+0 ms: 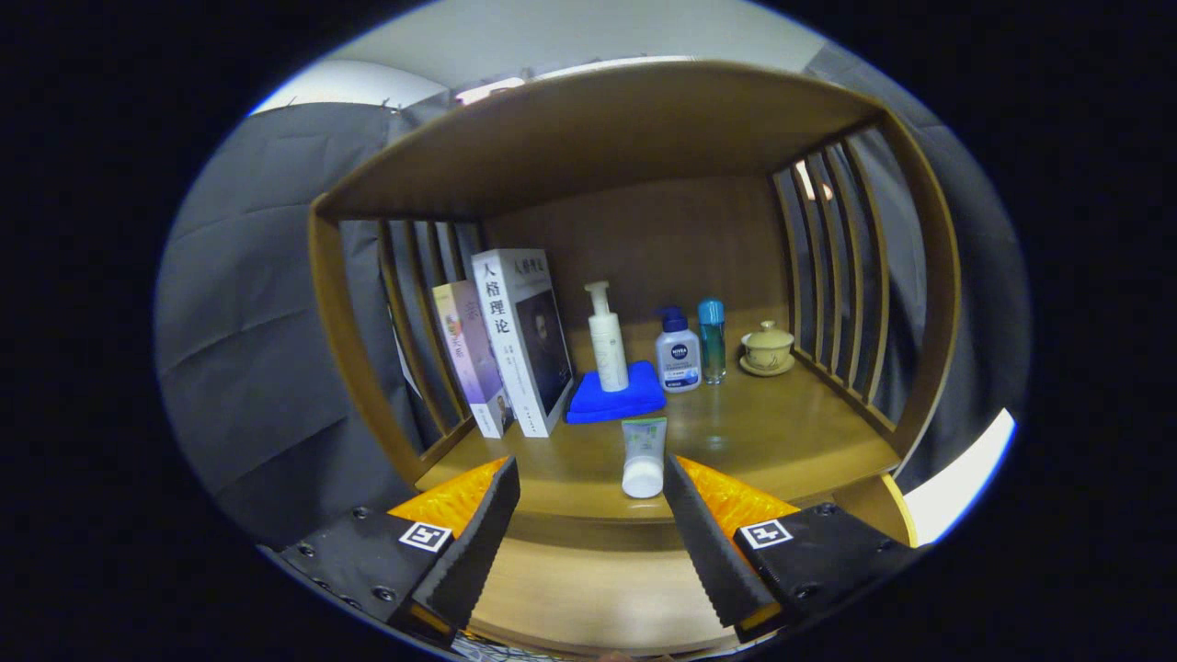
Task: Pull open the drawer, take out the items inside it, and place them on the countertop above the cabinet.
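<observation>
while the gripper [591, 515] hangs in front of the cabinet with its fingers spread wide and nothing between them, a small white tube [643, 456] lies on the countertop [782, 441] just ahead of the fingertips, a little nearer the right finger than the left. the tube rests on its side with its long axis running away from the fingers, white cap towards them and green-printed end pointing back at the blue cloth [616, 400]. from where the fingers stand, its cap sits in the gap between them but apart from both, so it reads as set down on the wood, not held.

behind the tube the blue cloth carries a white pump bottle [607, 340]; beside it stand a squat bottle with a blue cap [679, 354] and a slim teal bottle [711, 338], with a lidded cup on a saucer [768, 349] further right. two books [501, 345] lean upright against the left slats.

i'd judge this item is delivered, and any next move turns on backing straight out along the tube's own axis, since a sideways swing of the right finger could roll it. the drawer itself i cannot make out below the fingers.
</observation>
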Tool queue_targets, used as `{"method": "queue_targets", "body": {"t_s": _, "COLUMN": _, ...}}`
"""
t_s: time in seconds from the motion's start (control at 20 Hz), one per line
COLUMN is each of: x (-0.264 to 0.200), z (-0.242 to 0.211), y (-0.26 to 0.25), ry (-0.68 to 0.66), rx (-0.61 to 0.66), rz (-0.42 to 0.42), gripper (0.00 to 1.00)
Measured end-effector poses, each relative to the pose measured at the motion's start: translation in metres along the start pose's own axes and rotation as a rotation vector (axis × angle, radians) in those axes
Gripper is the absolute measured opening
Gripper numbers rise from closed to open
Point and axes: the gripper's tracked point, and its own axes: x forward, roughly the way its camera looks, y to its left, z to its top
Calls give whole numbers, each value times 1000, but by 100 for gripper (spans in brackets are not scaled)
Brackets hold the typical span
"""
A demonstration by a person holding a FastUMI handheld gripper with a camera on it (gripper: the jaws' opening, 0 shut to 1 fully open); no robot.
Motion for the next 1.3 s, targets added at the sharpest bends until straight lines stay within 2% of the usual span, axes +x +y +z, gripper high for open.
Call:
{"method": "queue_targets", "body": {"t_s": 0.2, "x": -42, "z": -11, "y": 19, "ry": -108, "rx": -39, "rz": 9, "gripper": 98}}
{"method": "queue_targets", "body": {"t_s": 0.35, "x": -78, "z": -15, "y": 19, "ry": -208, "rx": -59, "rz": -21, "gripper": 98}}
{"method": "queue_targets", "body": {"t_s": 0.55, "x": -111, "z": -37, "y": 17, "ry": -253, "rx": -31, "rz": -46, "gripper": 98}}
{"method": "queue_targets", "body": {"t_s": 0.7, "x": -124, "z": -65, "y": 4, "ry": -260, "rx": -58, "rz": -92, "gripper": 98}}
{"method": "queue_targets", "body": {"t_s": 0.85, "x": -127, "z": -97, "y": 3, "ry": -216, "rx": -37, "rz": -94, "gripper": 98}}
{"method": "queue_targets", "body": {"t_s": 1.1, "x": -140, "z": -111, "y": -14, "ry": -232, "rx": 39, "rz": -125, "gripper": 98}}
{"method": "queue_targets", "body": {"t_s": 1.3, "x": -141, "z": -125, "y": -25, "ry": -224, "rx": 6, "rz": -152, "gripper": 98}}
